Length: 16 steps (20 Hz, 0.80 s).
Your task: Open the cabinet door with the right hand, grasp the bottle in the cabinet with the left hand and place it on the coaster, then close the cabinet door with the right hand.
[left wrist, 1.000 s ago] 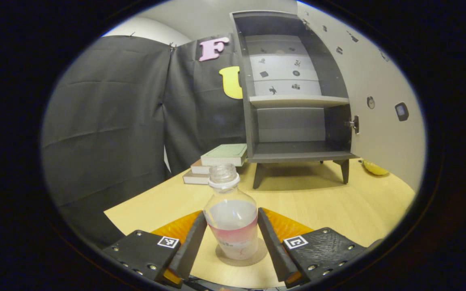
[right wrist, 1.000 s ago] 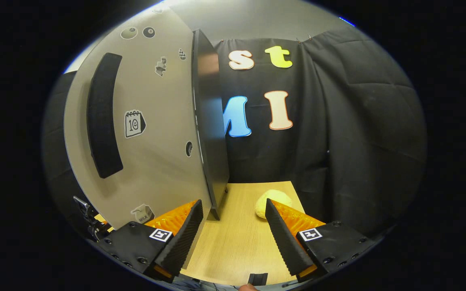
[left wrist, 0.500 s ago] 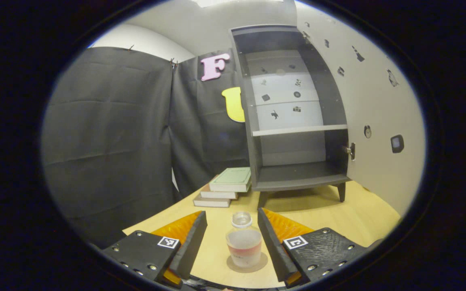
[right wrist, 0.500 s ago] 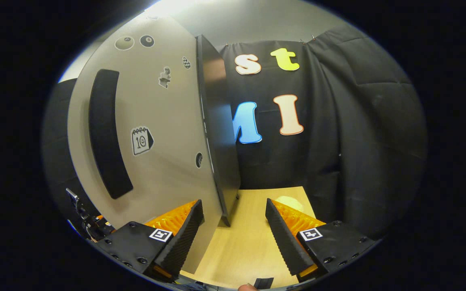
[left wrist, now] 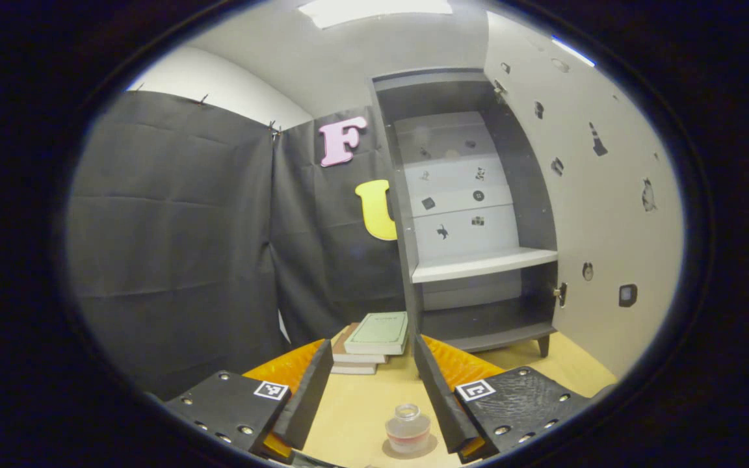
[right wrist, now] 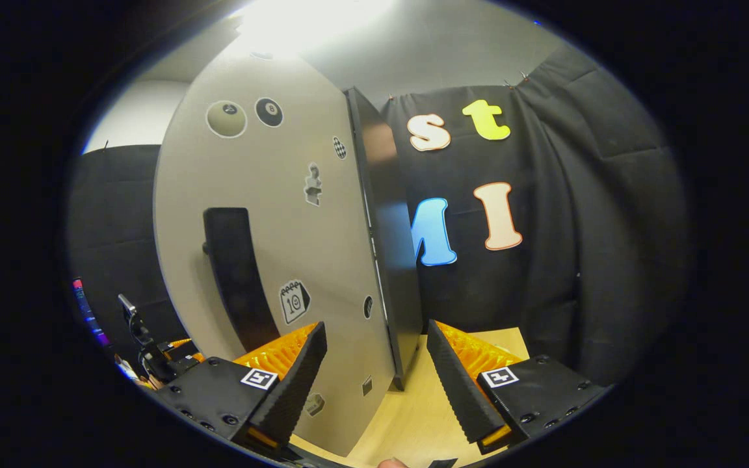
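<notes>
Ribbed pads line the fingers of the left gripper (left wrist: 367, 390), which is released, its jaws spread wide and holding nothing. Just ahead of and below the fingertips, between them, the bottle (left wrist: 407, 429) stands upright on the round coaster (left wrist: 409, 447), free of both fingers. It is a small clear plastic bottle with no cap on its neck, partly filled with pale liquid, a reddish band near its base. By the look of it, it is light, smooth and a little slippery, and it could spill if tipped; its straight body below the shoulder looks the best place to grip.

Beyond it lie the pale wooden table (left wrist: 361, 416), a stack of books (left wrist: 374, 338) and the grey cabinet (left wrist: 472, 214), its matt shelves bare.

The right gripper (right wrist: 374, 383) is likewise released, jaws apart and empty. The cabinet door (right wrist: 283, 260) stands open ahead and to its left: a smooth, stiff, sticker-dotted panel with a long dark handle (right wrist: 238, 279). That handle, or the panel's free edge, seems the place to push.
</notes>
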Available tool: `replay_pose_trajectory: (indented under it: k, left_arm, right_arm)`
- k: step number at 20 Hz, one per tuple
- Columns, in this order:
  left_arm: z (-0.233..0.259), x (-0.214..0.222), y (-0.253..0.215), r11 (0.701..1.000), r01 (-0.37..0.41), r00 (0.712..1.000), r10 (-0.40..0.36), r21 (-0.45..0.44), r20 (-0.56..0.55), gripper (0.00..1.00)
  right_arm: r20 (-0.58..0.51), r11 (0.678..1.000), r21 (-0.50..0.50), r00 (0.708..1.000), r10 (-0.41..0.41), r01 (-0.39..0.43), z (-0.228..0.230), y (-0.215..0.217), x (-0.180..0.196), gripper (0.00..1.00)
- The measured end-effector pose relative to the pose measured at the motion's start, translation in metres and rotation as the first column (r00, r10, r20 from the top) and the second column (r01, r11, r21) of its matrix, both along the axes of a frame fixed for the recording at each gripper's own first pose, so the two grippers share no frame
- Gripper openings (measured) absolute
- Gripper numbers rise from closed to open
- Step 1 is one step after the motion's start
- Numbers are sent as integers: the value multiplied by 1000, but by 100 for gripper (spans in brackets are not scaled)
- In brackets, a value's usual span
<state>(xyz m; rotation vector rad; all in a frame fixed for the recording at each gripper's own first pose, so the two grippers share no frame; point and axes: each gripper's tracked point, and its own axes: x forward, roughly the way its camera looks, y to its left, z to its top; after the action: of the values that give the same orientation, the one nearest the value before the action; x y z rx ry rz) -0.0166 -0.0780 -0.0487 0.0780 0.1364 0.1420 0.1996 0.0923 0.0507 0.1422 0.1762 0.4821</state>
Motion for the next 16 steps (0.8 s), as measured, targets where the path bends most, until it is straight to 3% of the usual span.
replay_pose_trajectory:
  k: [5,16]
  left_arm:
    - [10,15,22,998,52,998,-51,-23,37,78]
    - [1,21,99,997,36,998,-33,-65,52,76]
  right_arm:
    - [26,996,-81,999,-46,48,5,12,-1,97]
    - [26,993,-119,1000,11,-8,9,87,-9,97]
